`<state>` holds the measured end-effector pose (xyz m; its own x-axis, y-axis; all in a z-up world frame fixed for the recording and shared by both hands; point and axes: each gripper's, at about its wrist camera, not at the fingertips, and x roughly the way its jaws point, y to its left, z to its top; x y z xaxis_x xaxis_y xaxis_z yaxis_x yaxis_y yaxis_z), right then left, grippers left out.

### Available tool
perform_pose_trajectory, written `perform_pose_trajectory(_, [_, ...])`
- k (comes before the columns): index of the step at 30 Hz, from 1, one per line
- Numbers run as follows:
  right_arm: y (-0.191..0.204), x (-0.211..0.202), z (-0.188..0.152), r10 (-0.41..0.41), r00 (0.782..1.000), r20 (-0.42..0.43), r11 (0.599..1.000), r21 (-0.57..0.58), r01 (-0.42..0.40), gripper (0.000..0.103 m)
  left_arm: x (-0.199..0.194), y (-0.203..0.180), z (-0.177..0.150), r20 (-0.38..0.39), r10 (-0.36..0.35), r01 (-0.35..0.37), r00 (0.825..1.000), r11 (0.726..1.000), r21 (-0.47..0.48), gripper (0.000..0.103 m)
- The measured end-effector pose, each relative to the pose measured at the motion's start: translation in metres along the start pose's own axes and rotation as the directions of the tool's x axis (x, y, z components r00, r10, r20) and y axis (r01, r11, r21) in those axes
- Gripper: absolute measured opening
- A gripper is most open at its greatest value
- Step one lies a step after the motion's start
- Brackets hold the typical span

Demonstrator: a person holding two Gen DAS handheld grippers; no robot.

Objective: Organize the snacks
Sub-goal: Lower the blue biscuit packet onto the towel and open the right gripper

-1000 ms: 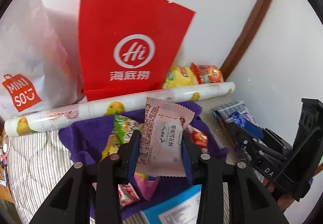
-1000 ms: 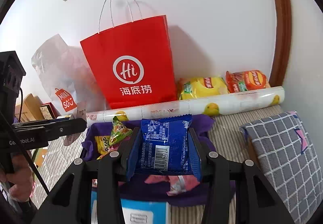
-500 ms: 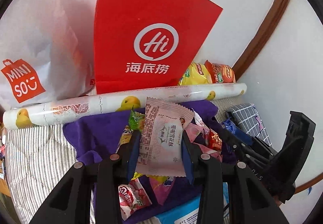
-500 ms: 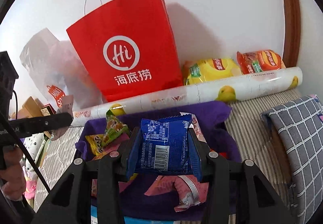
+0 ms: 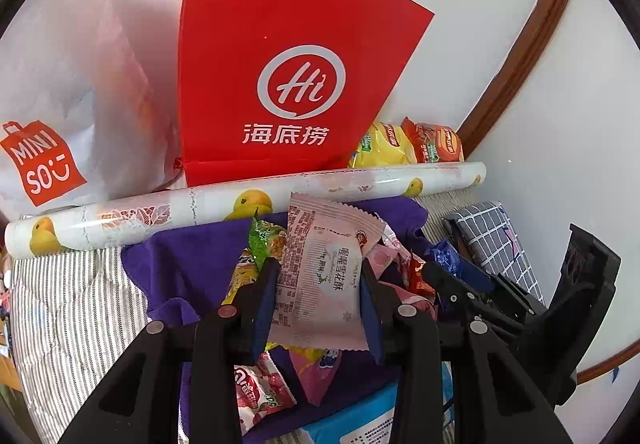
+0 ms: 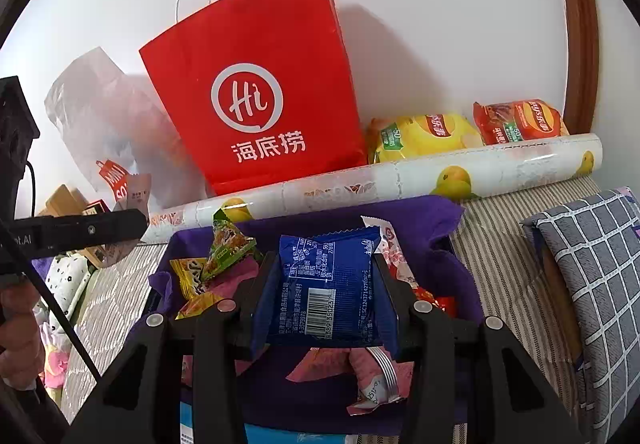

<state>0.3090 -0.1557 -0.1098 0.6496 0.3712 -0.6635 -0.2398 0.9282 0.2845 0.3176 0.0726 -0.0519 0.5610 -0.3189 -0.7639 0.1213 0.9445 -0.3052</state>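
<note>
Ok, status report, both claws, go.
Left claw shut on pink packet. Right claw shut on blue packet. Both over purple cloth, snacks piled. Nothing blocking.

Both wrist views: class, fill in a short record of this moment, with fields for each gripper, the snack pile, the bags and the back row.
left gripper: shut on pale pink packet
right gripper: shut on blue packet
snack pile: mixed wrappers on purple cloth
bags: red paper bag upright at the wall; white plastic bag beside it
back row: patterned roll lying flat, yellow chip bag and orange chip bag behind it
</note>
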Motion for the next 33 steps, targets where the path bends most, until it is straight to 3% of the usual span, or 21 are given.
perform_pose_trajectory(15, [-0.002, 0.004, -0.004, 0.005, 1.000, -0.018, 1.000, -0.001, -0.005, 0.044, 0.006, 0.003, 0.000, -0.017, 0.004, -0.004, 1.000, 1.000, -0.009, 0.036])
perform_pose_trajectory(33, [0.004, 0.027, -0.016, 0.001, 0.992, -0.125, 0.999, -0.045, -0.007, 0.045, 0.010, 0.006, 0.000, -0.026, 0.008, -0.008, 1.000, 1.000, -0.019, 0.036])
